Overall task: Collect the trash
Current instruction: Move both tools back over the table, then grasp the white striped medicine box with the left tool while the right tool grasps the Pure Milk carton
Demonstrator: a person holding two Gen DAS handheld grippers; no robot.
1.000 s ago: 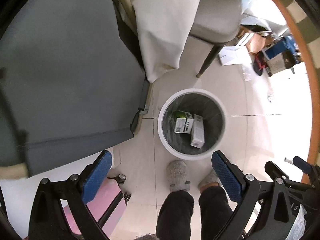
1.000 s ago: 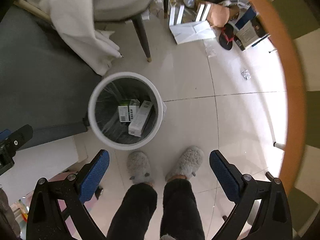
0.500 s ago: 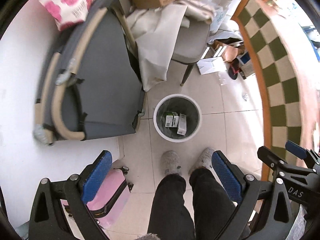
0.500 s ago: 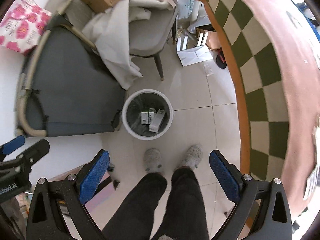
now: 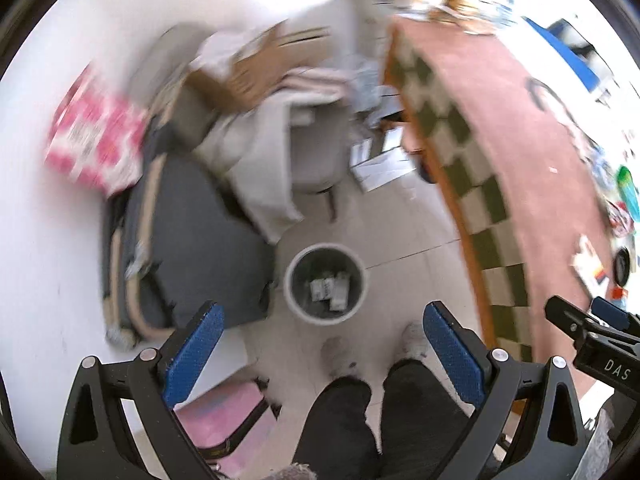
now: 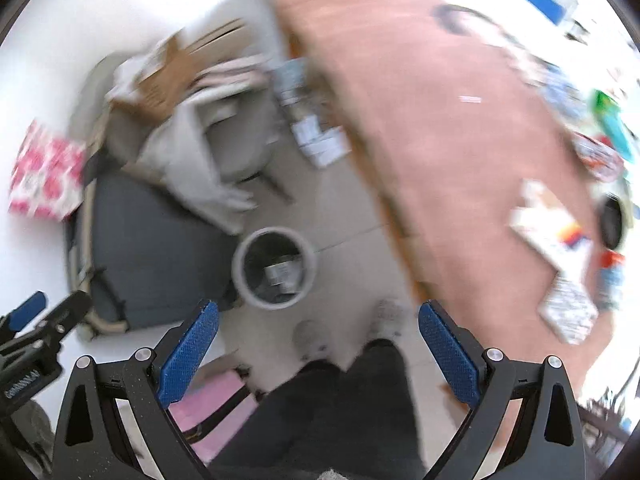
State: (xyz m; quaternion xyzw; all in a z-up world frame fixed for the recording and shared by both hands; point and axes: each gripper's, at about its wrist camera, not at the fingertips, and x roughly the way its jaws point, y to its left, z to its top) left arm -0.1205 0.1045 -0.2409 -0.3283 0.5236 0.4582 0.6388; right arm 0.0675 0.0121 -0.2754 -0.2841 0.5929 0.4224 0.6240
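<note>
A round white trash bin [image 5: 325, 284] with a dark liner stands on the tiled floor far below, with small cardboard boxes [image 5: 329, 289] inside. It also shows in the right wrist view [image 6: 275, 267]. My left gripper [image 5: 322, 344] is open and empty, high above the bin. My right gripper [image 6: 318, 344] is open and empty, also high up. On the pink table [image 6: 440, 120] at the right lie a white box [image 6: 554, 236] and other blurred items. Both views are motion-blurred.
A grey folding bed [image 5: 192, 240] lies left of the bin, and a chair draped in white cloth [image 5: 280, 152] stands behind it. The person's legs and grey slippers [image 5: 340, 354] are below. A pink case [image 5: 216, 412] sits at lower left. The table has a checkered edge [image 5: 472, 184].
Both grippers have risen well above the floor, so the bin looks much smaller and the pink tabletop has come into view on the right. Both jaws stay open.
</note>
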